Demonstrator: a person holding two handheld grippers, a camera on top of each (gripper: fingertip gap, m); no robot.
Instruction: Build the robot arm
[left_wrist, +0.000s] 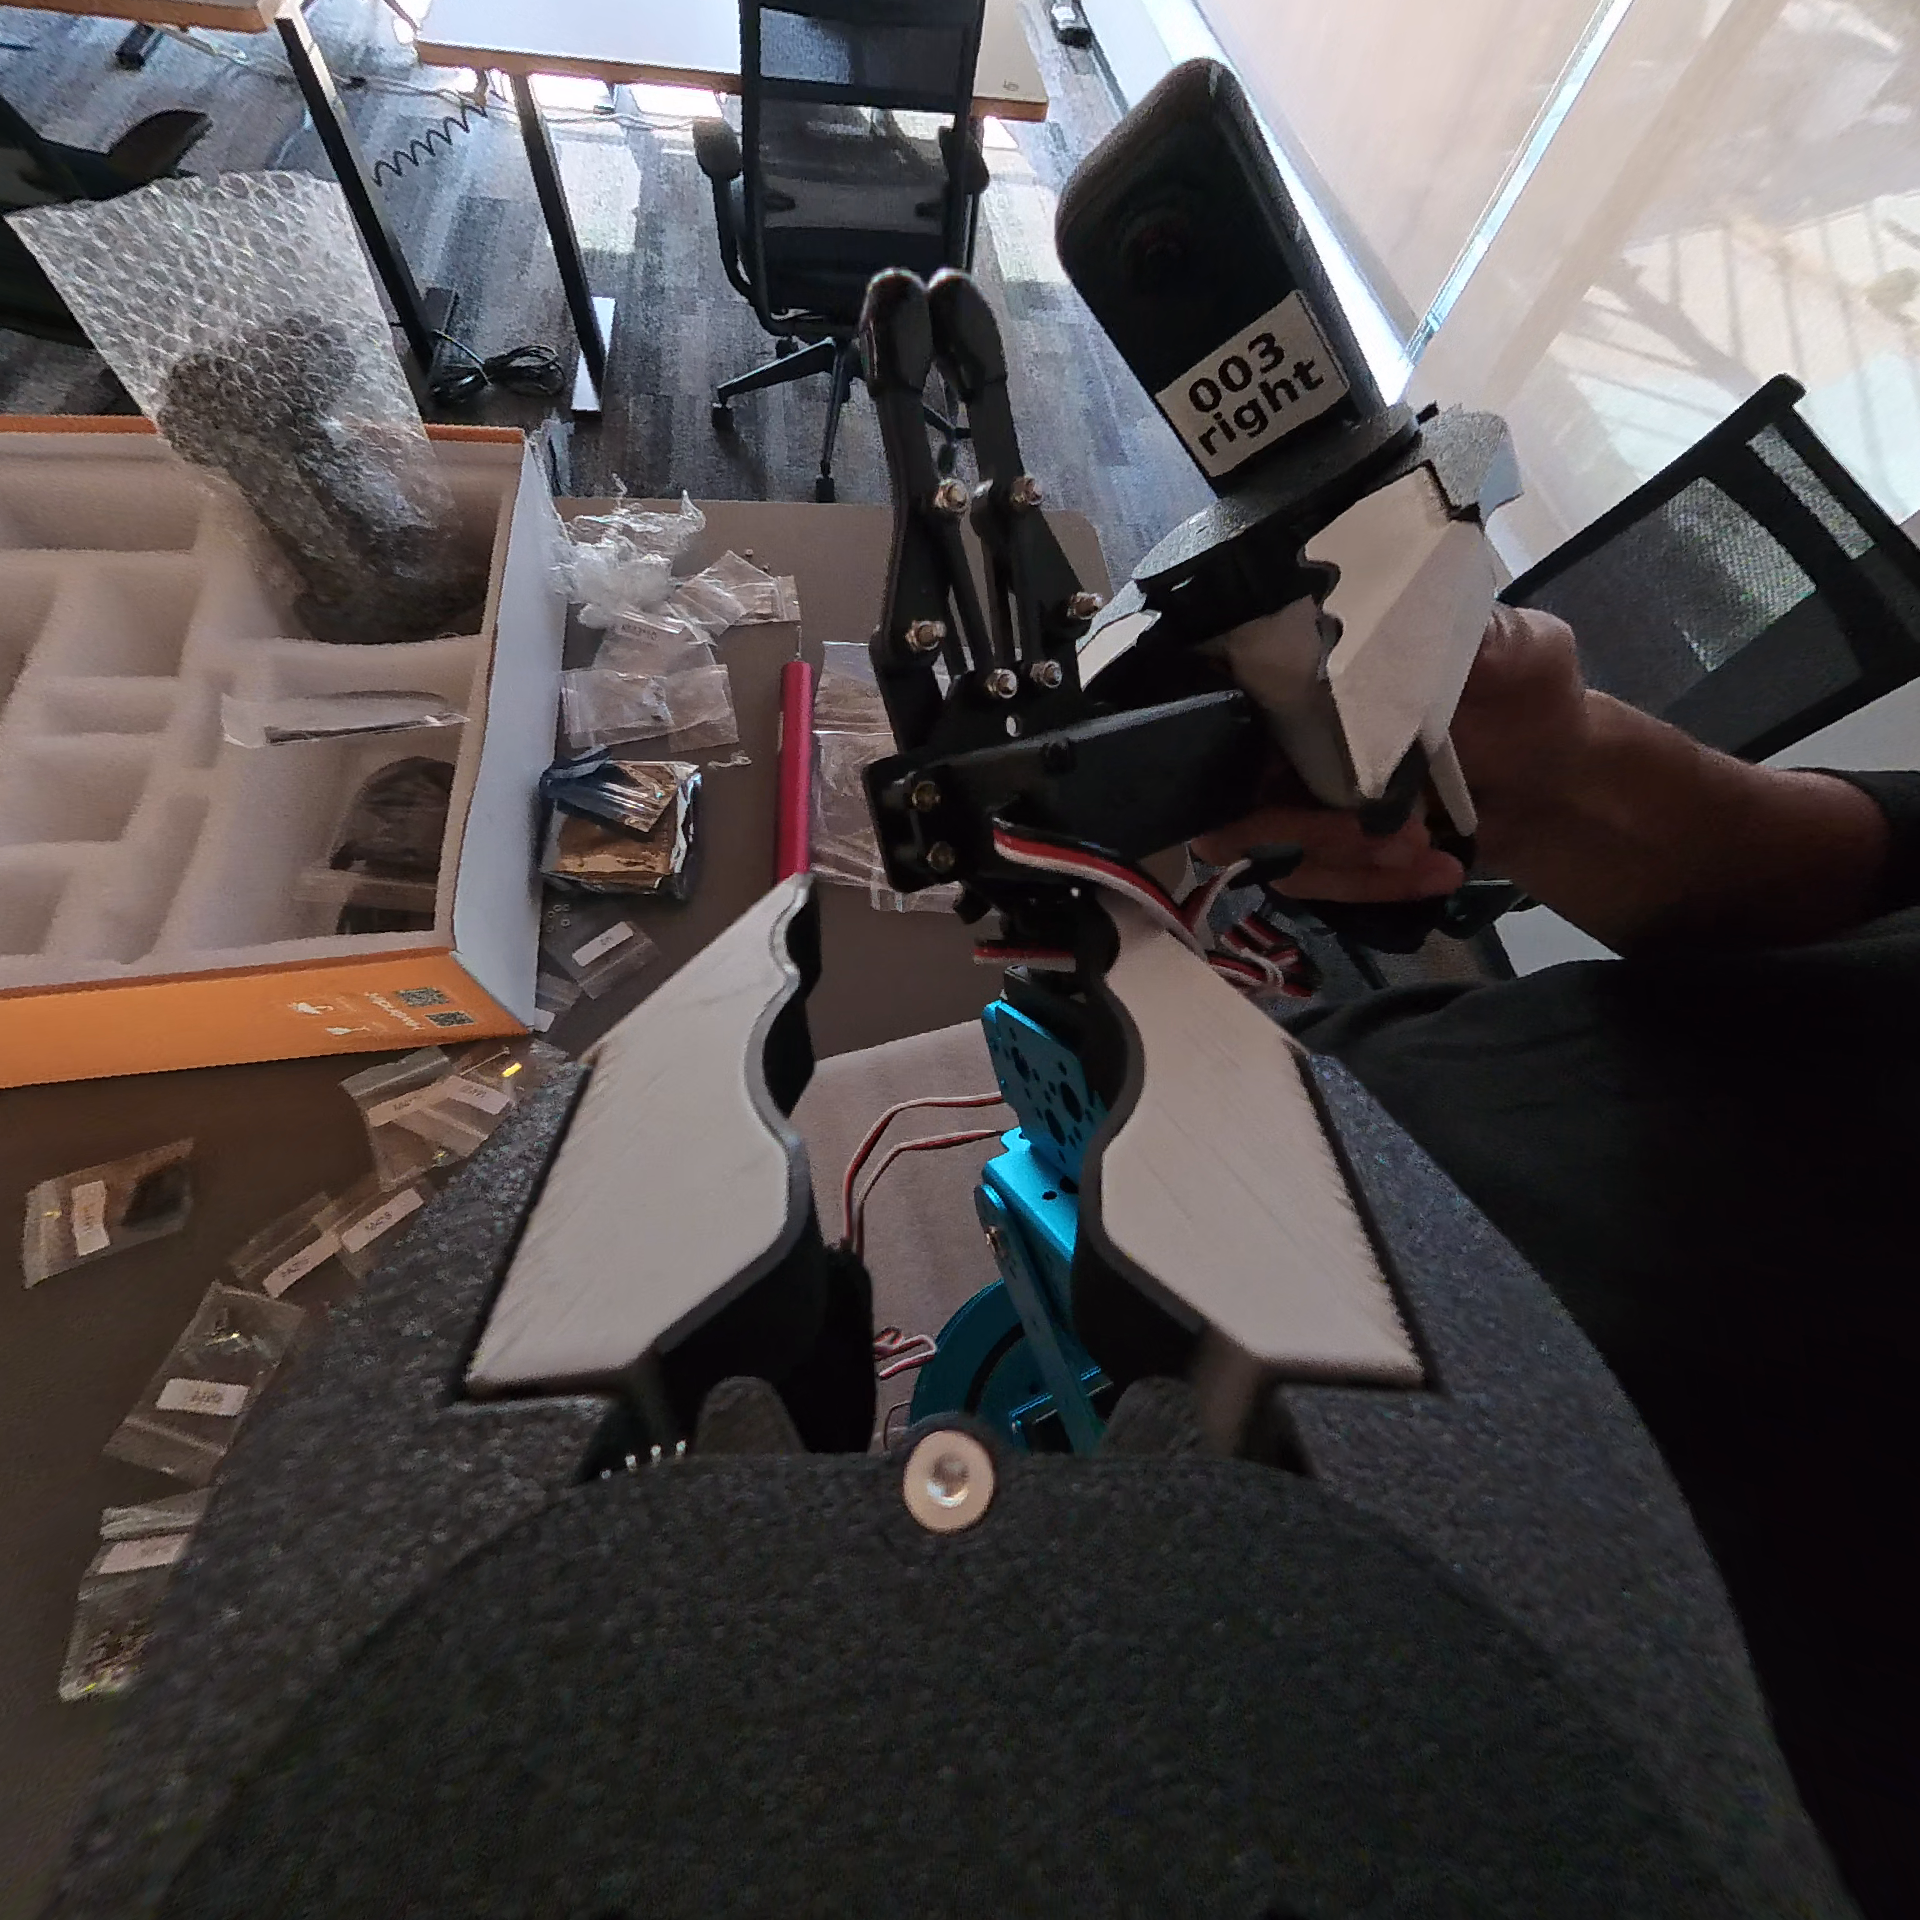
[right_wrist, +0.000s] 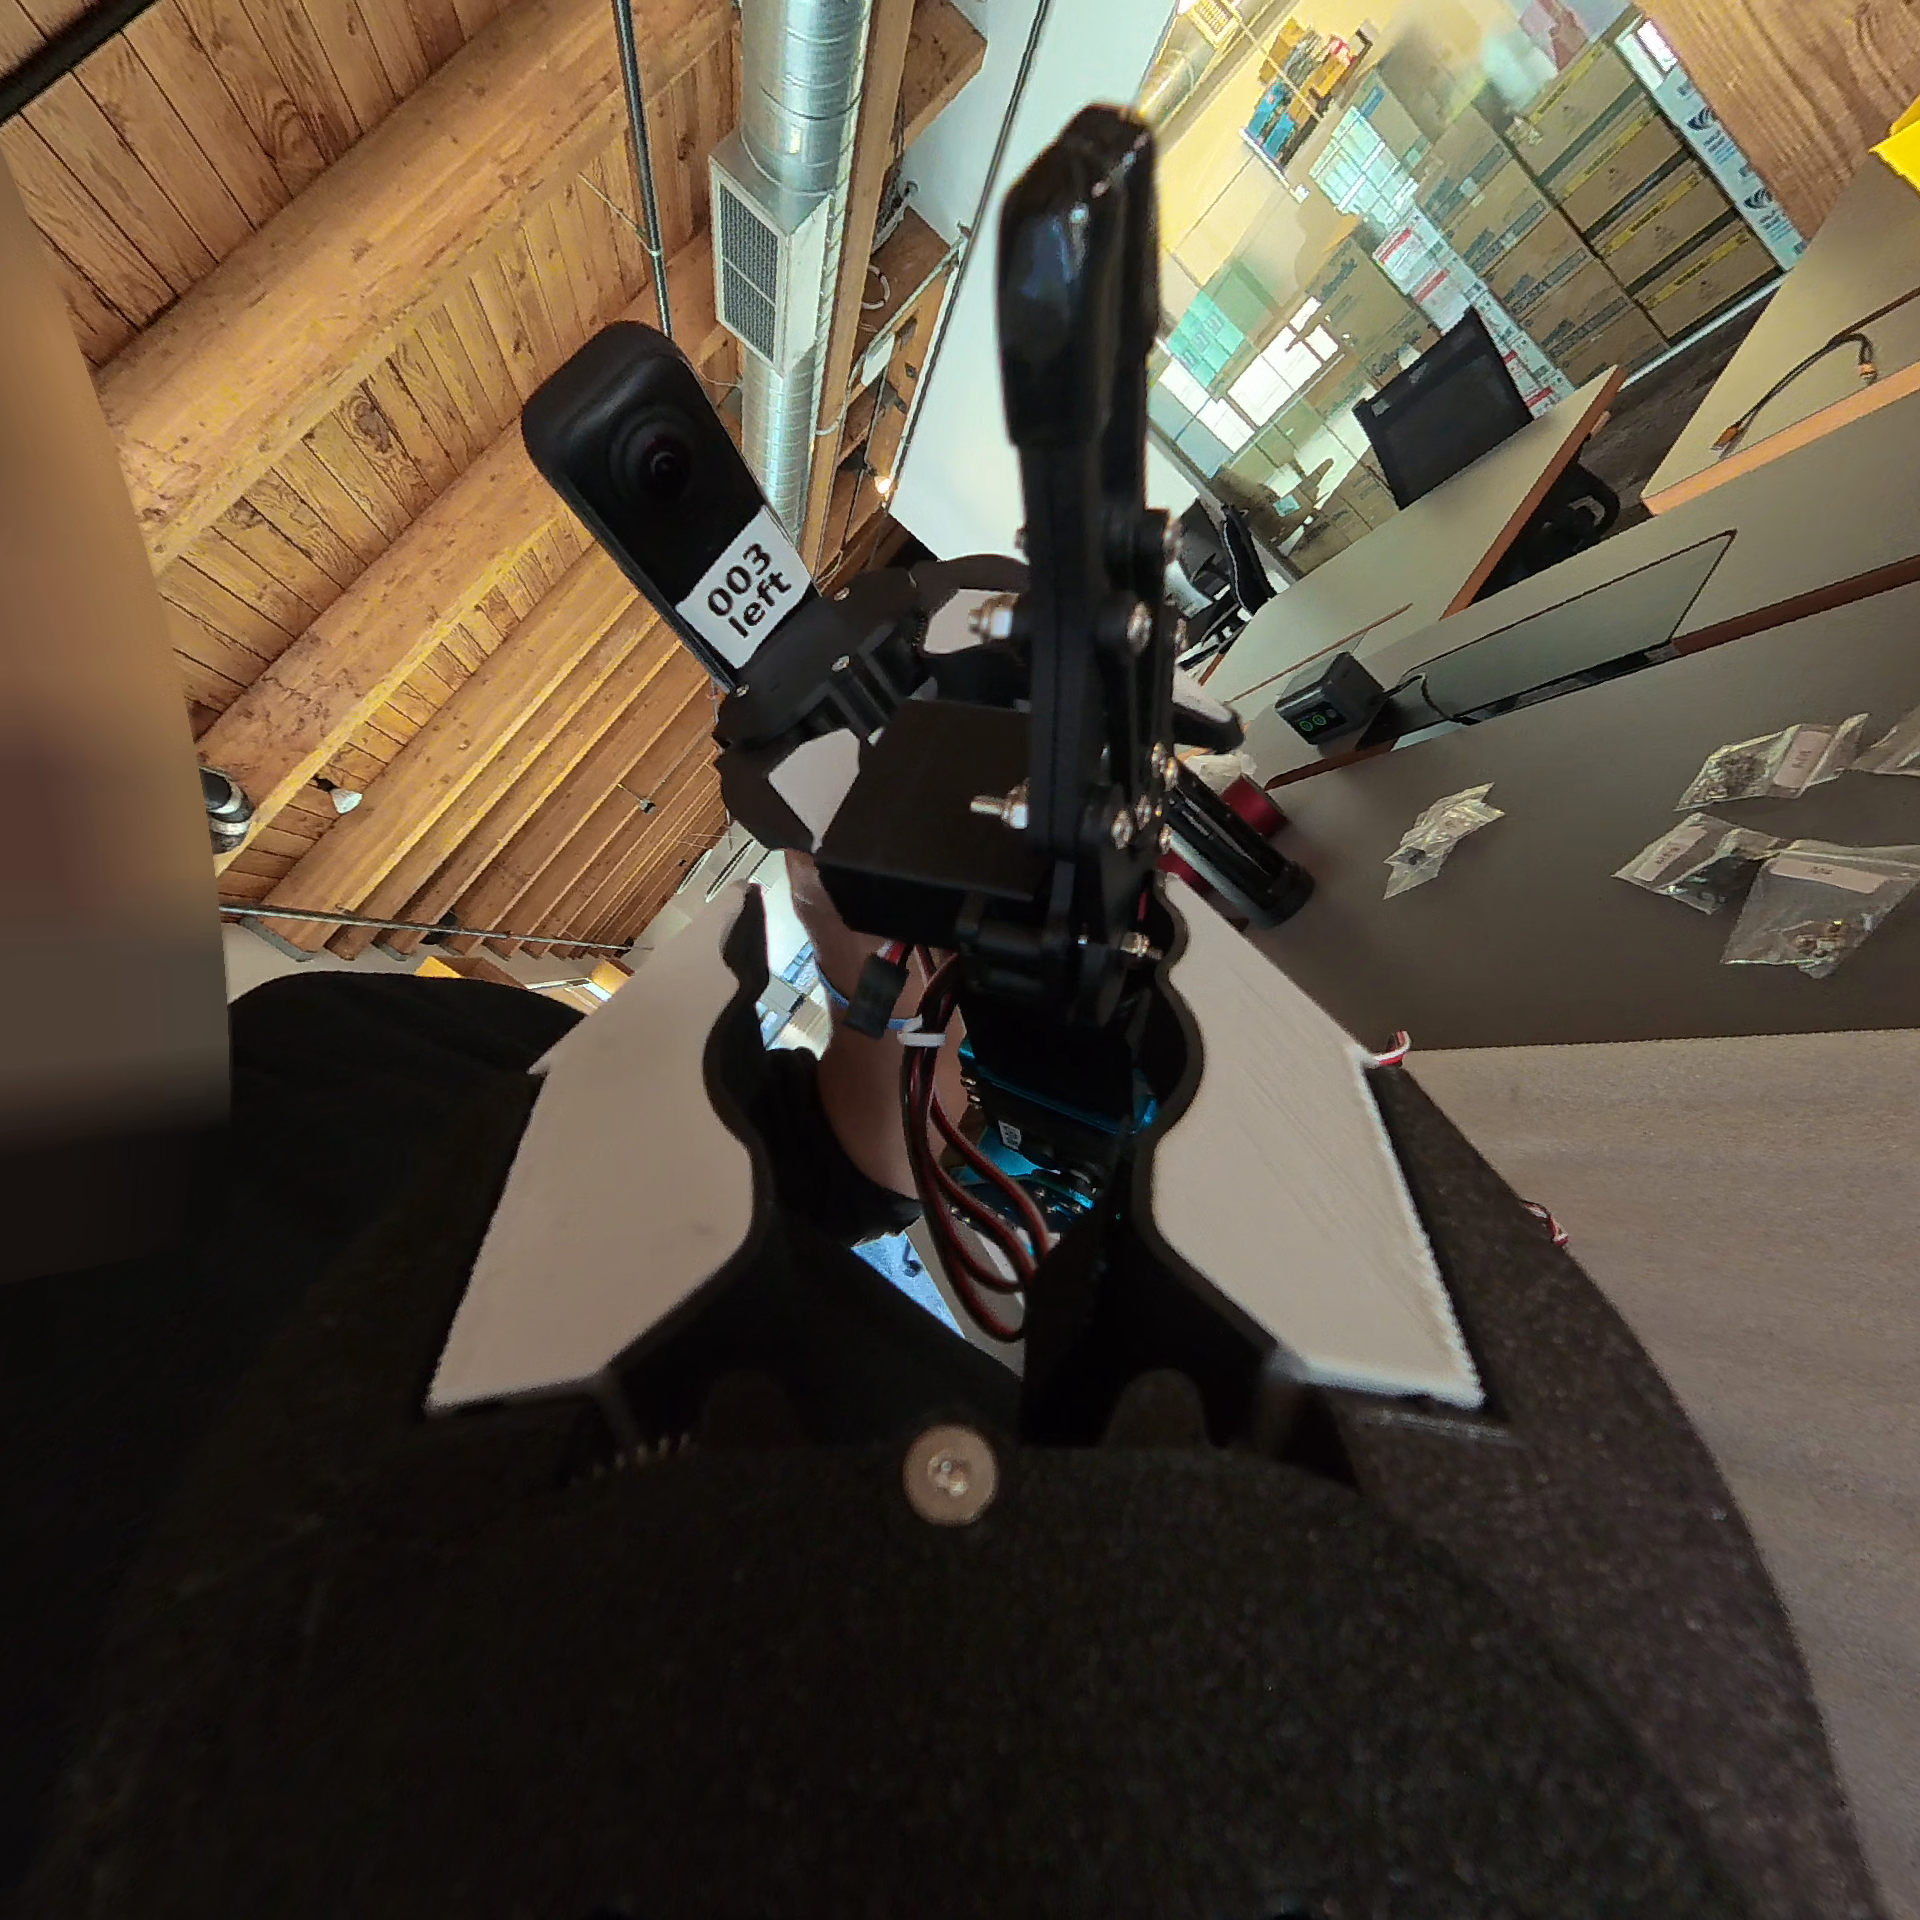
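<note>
A small robot arm kit part hangs between both grippers: a black claw (left_wrist: 935, 416) on a black servo (left_wrist: 1060, 758), with red, white and black wires, above blue metal brackets (left_wrist: 1039, 1132). My left gripper (left_wrist: 956, 914) has its jaws wide apart around the blue brackets and a black servo block (left_wrist: 842, 1320). The right finger touches the brackets. My right gripper (right_wrist: 958, 914) holds the claw's servo (right_wrist: 925, 800) from the other side. It also shows in the left wrist view (left_wrist: 1247, 707), with a hand on its handle. The left gripper appears beyond the claw in the right wrist view (right_wrist: 821, 748).
An orange and white box (left_wrist: 488, 727) with foam compartments and a bubble-wrapped part (left_wrist: 301, 416) lies on the brown table at left. Several small plastic bags (left_wrist: 644, 686) and a red rod tool (left_wrist: 795, 758) lie beside it. More bags (right_wrist: 1766, 894) show on the table. Office chairs (left_wrist: 862, 187) stand behind.
</note>
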